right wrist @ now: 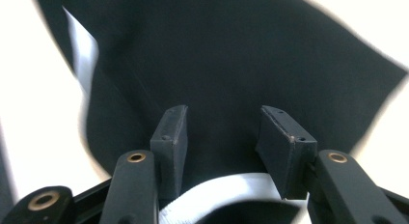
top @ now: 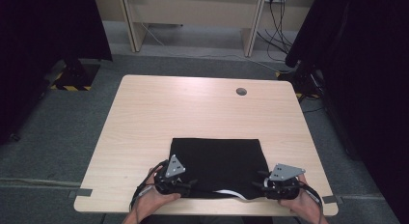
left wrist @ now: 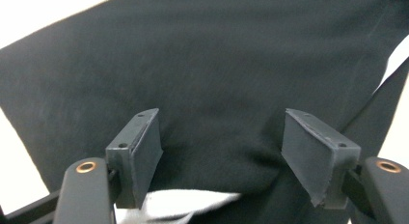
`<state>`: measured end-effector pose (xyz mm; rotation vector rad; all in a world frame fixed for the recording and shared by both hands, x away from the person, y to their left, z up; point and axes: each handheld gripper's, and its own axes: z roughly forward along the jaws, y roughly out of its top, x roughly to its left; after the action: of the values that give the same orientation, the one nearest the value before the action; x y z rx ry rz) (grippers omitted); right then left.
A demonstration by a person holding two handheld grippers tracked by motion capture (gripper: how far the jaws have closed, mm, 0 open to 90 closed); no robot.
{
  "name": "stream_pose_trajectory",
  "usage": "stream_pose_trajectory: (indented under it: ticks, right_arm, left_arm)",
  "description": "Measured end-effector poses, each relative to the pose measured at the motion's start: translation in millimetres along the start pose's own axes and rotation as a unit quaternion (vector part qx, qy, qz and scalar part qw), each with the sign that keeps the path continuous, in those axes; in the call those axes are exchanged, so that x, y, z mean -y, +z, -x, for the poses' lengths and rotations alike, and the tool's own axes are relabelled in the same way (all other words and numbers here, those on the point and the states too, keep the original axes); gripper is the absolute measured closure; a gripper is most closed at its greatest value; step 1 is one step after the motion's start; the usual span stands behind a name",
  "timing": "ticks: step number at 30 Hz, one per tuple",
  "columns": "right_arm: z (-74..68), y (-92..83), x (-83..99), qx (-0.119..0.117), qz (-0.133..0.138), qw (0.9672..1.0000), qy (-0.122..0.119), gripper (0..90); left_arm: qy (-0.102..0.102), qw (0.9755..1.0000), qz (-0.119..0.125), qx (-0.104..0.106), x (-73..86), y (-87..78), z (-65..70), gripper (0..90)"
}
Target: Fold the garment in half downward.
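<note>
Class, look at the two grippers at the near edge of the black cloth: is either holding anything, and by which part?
Nothing is held. The left gripper and right gripper stand open over the near edge of the folded black cloth, pads not pressing it.

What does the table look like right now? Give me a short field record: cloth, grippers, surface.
cloth: black garment lying flat and folded on the near half of the table, with a white band at its near edge
left gripper: at the garment's near left corner, jaws apart, nothing clamped
right gripper: at the near right corner, jaws apart, nothing clamped
surface: light wooden table, with a round cable hole near the far right
</note>
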<state>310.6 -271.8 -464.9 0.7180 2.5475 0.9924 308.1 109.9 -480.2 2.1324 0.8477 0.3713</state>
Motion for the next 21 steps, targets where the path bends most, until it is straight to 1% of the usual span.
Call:
stream_pose_trajectory:
  ticks: [1, 2, 3, 5, 6, 8, 11, 14, 17, 18, 19, 21]
  right_arm:
    - [1.7, 1.7, 5.8, 0.002, 0.004, 0.9999, 0.009, 53.9]
    - [3.4, 1.3, 9.4, -0.006, 0.014, 0.9995, 0.026, 53.9]
    - [4.4, -0.1, 10.9, -0.009, 0.015, 0.9994, 0.030, 53.8]
    - [4.7, -3.2, 8.8, -0.003, 0.007, 0.9997, 0.022, 52.1]
    - [4.7, -4.7, 6.2, 0.001, 0.007, 0.9998, 0.018, 50.3]
    - [5.7, -7.3, -0.7, 0.006, 0.018, 0.9996, 0.023, 47.1]
    - [11.4, -7.3, -13.7, 0.020, 0.035, 0.9985, 0.036, 42.9]
    - [19.1, 3.7, -25.0, 0.018, 0.040, 0.9970, 0.064, 37.8]
    - [21.9, 20.2, -31.0, 0.005, 0.034, 0.9956, 0.088, 35.2]
    - [21.4, 25.3, -31.5, -0.001, 0.026, 0.9957, 0.089, 34.8]
    - [21.2, 29.6, -31.3, -0.002, 0.018, 0.9960, 0.087, 34.4]
    - [21.2, 35.9, -28.7, 0.005, 0.004, 0.9960, 0.090, 33.6]
  left_arm:
    - [-0.001, 1.0000, 0.004, 0.001, 3.0, -0.6, -0.6, 29.6]
    - [-0.002, 1.0000, 0.007, 0.004, 4.2, -1.7, -0.9, 29.7]
    - [-0.001, 1.0000, 0.007, 0.007, 4.5, -2.4, -0.6, 29.6]
    - [0.002, 1.0000, 0.007, 0.007, 3.3, -2.5, 0.3, 28.2]
    - [0.000, 0.9999, 0.011, 0.005, 2.1, -3.0, 0.9, 25.9]
    - [-0.007, 0.9997, 0.024, 0.003, -0.5, -6.2, 1.6, 21.2]
    - [-0.011, 0.9994, 0.032, -0.006, -2.4, -11.5, -0.7, 18.2]
    - [-0.023, 0.9992, 0.030, -0.013, 0.5, -14.2, -5.5, 16.0]
    - [-0.034, 0.9990, 0.026, -0.017, 5.8, -16.2, -9.5, 15.1]
    - [-0.033, 0.9990, 0.024, -0.018, 7.4, -16.9, -9.8, 14.9]
    - [-0.032, 0.9991, 0.023, -0.018, 8.6, -17.1, -9.8, 14.8]
    - [-0.028, 0.9993, 0.018, -0.018, 9.3, -16.4, -9.7, 14.5]
